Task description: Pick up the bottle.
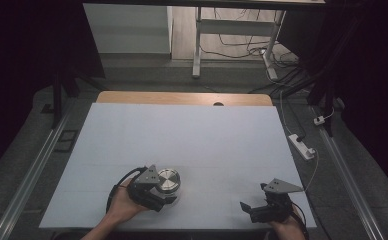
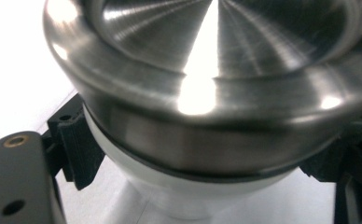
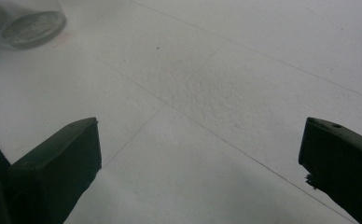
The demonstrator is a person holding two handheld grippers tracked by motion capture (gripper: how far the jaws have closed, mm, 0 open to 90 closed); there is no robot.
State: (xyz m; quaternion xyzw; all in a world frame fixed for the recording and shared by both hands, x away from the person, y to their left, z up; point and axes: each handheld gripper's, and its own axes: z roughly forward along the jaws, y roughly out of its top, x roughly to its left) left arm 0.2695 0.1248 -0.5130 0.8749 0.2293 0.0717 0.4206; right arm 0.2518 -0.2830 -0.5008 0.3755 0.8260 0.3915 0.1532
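A jar point(image 1: 168, 181) with a brushed steel lid point(image 2: 216, 70) stands near the front left of the white table point(image 1: 192, 135), clamped at its pale body between the jaws of the left gripper point(image 1: 158, 196). The right gripper point(image 1: 254, 210) is held apart and empty, well to the right. The rounded, smooth wall is judged likely to slip or tip if squeezed off-centre.

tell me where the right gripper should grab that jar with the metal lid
Best on the metal lid: its straight round rim gives two opposite faces. The left gripper already clamps the jar just under the lid from the near side, so the right gripper, jaws wide open, should probably come from above or from the right and pinch across the rim.
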